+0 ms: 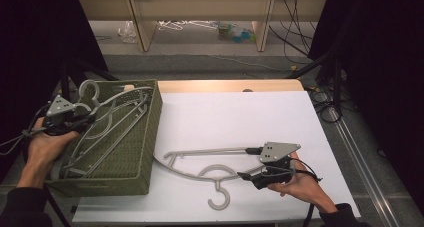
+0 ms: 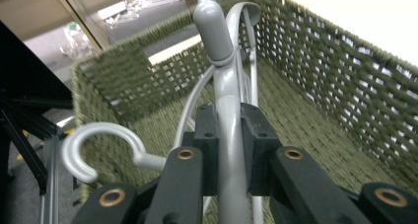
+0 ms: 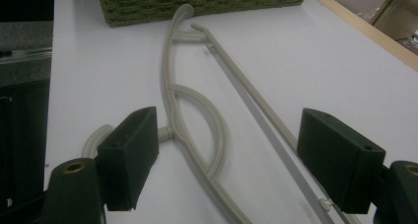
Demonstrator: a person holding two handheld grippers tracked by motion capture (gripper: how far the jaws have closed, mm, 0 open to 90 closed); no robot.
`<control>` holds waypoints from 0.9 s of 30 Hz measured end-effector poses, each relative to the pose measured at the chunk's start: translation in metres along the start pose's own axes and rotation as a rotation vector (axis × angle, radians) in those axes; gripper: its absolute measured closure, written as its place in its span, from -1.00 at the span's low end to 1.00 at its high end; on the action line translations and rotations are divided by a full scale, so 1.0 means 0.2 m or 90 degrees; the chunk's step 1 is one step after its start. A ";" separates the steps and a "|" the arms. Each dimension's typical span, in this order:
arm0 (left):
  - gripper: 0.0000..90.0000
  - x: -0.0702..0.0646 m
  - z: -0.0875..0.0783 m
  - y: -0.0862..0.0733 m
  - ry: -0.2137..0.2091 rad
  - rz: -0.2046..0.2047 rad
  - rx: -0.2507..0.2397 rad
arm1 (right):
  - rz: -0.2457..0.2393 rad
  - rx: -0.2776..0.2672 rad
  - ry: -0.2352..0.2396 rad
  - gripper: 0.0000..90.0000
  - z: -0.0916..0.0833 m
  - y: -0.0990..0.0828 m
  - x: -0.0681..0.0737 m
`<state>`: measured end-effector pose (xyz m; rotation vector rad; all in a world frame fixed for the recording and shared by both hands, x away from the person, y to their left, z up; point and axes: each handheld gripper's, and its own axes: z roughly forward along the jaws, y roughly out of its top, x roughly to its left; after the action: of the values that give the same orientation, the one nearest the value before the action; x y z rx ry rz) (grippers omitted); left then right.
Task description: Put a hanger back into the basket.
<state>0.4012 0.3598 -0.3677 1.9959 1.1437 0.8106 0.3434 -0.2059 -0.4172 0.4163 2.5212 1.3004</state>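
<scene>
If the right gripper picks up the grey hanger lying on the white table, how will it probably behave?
The hanger looks like thin moulded plastic, so probably light and fairly stiff. Its long, open frame may swing or tilt if gripped at one end. It lies flat, so rolling seems unlikely.

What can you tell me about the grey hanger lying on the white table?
The hanger looks like pale grey plastic, with curved shoulders, a straight bottom bar, an arched brace near the neck and a hook pointing toward the person. It lies flat on the white table, just right of the green woven basket and apart from it. The right tongs stand open around its right end, one pad on each side; whether they touch it I cannot tell.
</scene>
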 end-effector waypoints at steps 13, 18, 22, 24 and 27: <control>0.74 -0.03 0.11 -0.06 -0.007 0.011 0.082 | -0.002 0.002 0.001 -0.45 0.00 0.00 0.00; 0.73 0.00 0.14 -0.10 -0.004 -0.021 0.095 | -0.006 0.002 0.002 -0.45 0.00 0.00 0.00; 0.73 0.01 0.15 -0.11 -0.002 -0.018 0.103 | -0.006 0.005 0.001 -0.45 0.00 0.00 0.00; 0.72 0.00 0.15 -0.12 -0.001 -0.032 0.105 | -0.006 0.005 0.002 -0.45 0.00 0.00 0.00; 0.72 0.01 0.16 -0.13 0.009 -0.037 0.116 | -0.005 0.003 0.002 -0.45 0.00 0.00 0.00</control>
<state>0.4151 0.3626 -0.4070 2.0956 1.3194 0.7140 0.3439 -0.2062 -0.4176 0.4052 2.5266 1.2927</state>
